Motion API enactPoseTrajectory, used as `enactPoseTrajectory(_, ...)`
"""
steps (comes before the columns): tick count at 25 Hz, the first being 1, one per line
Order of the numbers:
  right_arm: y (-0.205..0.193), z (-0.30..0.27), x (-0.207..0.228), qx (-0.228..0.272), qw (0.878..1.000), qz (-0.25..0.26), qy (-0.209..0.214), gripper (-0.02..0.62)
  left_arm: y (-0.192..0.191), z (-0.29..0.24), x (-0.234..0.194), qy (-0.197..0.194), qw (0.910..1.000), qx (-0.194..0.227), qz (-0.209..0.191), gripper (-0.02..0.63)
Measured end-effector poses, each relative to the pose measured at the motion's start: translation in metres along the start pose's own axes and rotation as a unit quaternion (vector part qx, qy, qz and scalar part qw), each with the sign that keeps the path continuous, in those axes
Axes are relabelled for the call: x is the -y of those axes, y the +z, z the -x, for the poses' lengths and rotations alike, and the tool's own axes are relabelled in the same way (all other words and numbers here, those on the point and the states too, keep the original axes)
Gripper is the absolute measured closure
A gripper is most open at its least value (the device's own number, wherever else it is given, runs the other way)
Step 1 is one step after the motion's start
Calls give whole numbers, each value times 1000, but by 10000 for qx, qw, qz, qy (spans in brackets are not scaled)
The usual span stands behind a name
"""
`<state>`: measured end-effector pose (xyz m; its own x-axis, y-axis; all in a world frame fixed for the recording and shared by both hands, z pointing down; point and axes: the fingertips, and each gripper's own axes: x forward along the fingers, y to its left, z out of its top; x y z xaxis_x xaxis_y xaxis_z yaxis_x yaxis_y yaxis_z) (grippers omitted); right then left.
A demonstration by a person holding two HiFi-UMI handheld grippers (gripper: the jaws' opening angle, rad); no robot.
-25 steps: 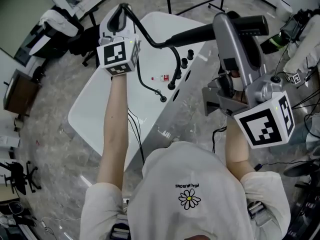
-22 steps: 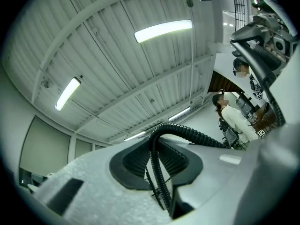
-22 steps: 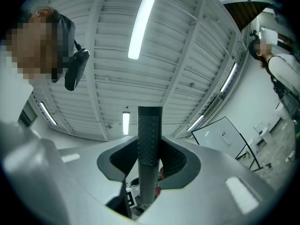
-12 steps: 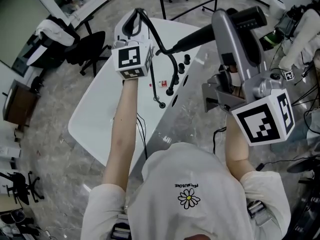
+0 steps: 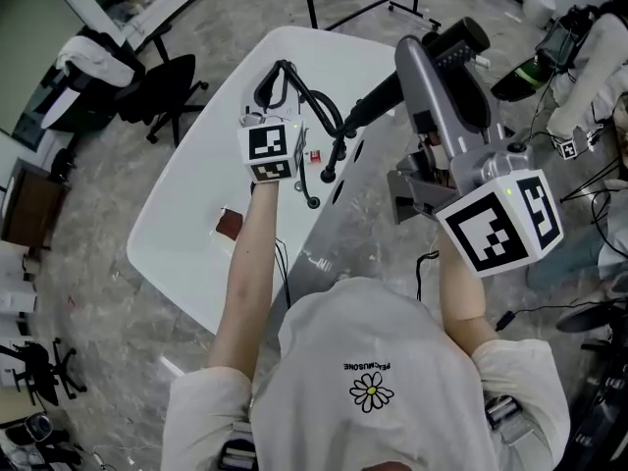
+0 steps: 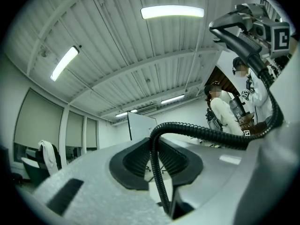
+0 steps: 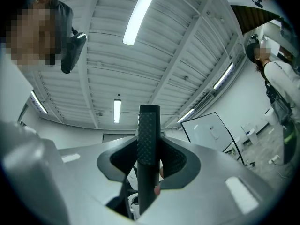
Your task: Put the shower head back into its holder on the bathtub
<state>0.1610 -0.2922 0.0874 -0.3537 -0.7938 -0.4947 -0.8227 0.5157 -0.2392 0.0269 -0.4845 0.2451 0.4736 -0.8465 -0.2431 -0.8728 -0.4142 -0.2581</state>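
Two tongs are both loaded, and the task is about midway by my reading. The right tongs (image 7: pixel 149 161) are clamped on the dimpled black handle of the shower head (image 5: pixel 446 45), with the ribbed pads pressing it from both sides. In the head view the shower head hangs in the air, up and to the right of the white bathtub (image 5: pixel 186 214), slanting toward its rim but touching nothing there.

The left tongs (image 6: pixel 157 159) are closed around the black corrugated hose (image 5: pixel 316 104), which passes between the pads, loops above them and runs across to the shower head.

A row of small black fittings (image 5: pixel 330 173) stands along the near rim of the bathtub, just below the hose loop. The holder is presumably among them, but I cannot tell which one it is from here.

Done so far: the shower head is gripped and the hose slack is gathered. Left to do: bring the shower head down to the rim, seat it in the holder, then let go with both tongs.
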Motion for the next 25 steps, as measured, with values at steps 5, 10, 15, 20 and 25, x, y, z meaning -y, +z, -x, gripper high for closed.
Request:
enactPoseTrajectory(5, -33, -16, 0, -411, 9991, -88, 58, 457, -74, 16, -1, 101, 9968, -697, 366, 551)
enactPoseTrajectory(10, -66, -33, -4, -740, 9970, 75, 205, 457, -155, 39, 10, 98, 9880, -1397, 649, 551)
enactPoseTrajectory(15, -94, -50, -7, -993, 9943, 213, 320, 457, -220, 65, 29, -31, 9752, -2015, 916, 549)
enactPoseTrajectory(20, -126, -68, -16, -1311, 9904, 198, 396, 457, -264, 99, 51, -301, 9601, -2512, 1189, 548)
enactPoseTrajectory(25, -167, -87, -16, -1655, 9851, 188, 424, 457, -307, 150, 75, -442, 9403, -2924, 1687, 483)
